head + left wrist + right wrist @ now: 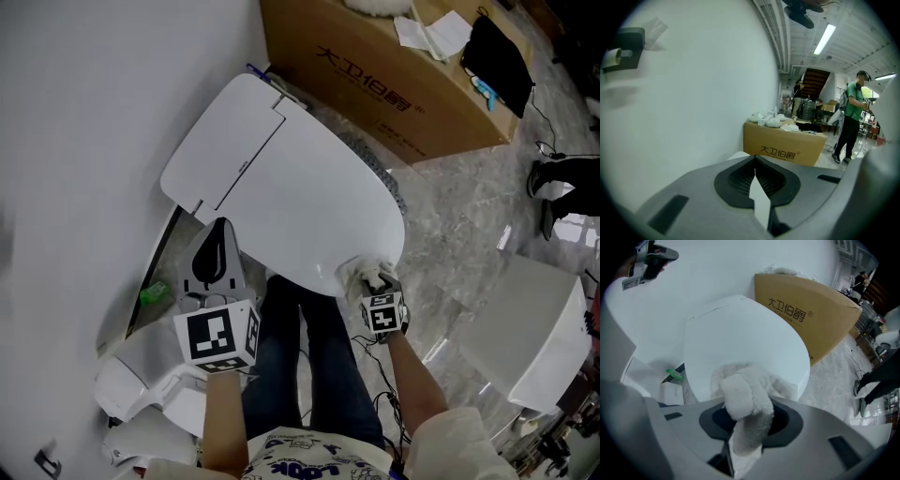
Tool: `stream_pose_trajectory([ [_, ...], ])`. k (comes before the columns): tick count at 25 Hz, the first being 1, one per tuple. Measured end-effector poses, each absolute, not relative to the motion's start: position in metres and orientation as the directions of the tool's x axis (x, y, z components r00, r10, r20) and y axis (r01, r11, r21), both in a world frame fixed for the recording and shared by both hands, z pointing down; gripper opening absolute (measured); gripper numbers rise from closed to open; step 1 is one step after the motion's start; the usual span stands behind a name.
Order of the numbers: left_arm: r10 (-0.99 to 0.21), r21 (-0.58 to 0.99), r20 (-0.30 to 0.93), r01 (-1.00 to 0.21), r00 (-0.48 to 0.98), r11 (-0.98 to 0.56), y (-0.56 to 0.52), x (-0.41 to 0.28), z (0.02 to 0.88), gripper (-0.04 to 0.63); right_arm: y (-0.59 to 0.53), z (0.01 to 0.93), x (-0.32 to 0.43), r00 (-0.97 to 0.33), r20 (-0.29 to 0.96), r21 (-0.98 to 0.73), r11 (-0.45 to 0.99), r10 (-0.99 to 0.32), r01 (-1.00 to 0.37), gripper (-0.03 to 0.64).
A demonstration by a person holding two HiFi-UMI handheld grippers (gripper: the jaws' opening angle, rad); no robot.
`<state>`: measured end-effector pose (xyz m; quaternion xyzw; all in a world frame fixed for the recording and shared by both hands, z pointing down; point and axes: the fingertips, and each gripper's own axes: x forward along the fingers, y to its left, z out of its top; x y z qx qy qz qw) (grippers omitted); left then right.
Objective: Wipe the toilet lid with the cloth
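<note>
Gripping cloth point(740, 394) mid-bunch, right tongs point(744, 425) hold it on lid point(740, 329) edge at 5 o'clock. Cloth soft, light; lid likely slick. Left tongs point(754, 161) clenched, empty.

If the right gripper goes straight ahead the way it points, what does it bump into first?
Probably the smooth white toilet lid: the right gripper, shut on the fluffy white cloth, points across it. The brown cardboard box lies farther behind.
</note>
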<state>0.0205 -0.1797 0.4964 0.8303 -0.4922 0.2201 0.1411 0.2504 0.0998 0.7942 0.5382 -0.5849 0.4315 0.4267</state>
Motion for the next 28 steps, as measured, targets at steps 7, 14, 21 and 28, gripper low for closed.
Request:
stream_pose_trajectory([
  [7, -0.778, 0.018, 0.473, -0.887, 0.413, -0.461, -0.185, 0.011, 0.473, 0.008, 0.097, 0.782, 0.206, -0.128, 0.960, -0.126, 0.026, -0.247, -0.992, 0.124],
  [14, -0.815, 0.032, 0.428, -0.907, 0.391, -0.419, -0.196, -0.005, 0.432, 0.008, 0.035, 0.726, 0.203, -0.115, 0.912, -0.112, 0.028, -0.393, -0.993, 0.124],
  [21, -0.856, 0.044, 0.361, -0.924, 0.370, -0.381, -0.206, -0.020, 0.376, 0.008, -0.045, 0.636, 0.215, -0.067, 0.816, -0.066, 0.023, -0.574, -0.998, 0.124],
  [28, -0.901, 0.053, 0.271, -0.940, 0.339, -0.337, -0.220, -0.041, 0.308, 0.008, -0.133, 0.499, 0.210, -0.035, 0.614, -0.068, -0.008, -0.788, -0.998, 0.124],
])
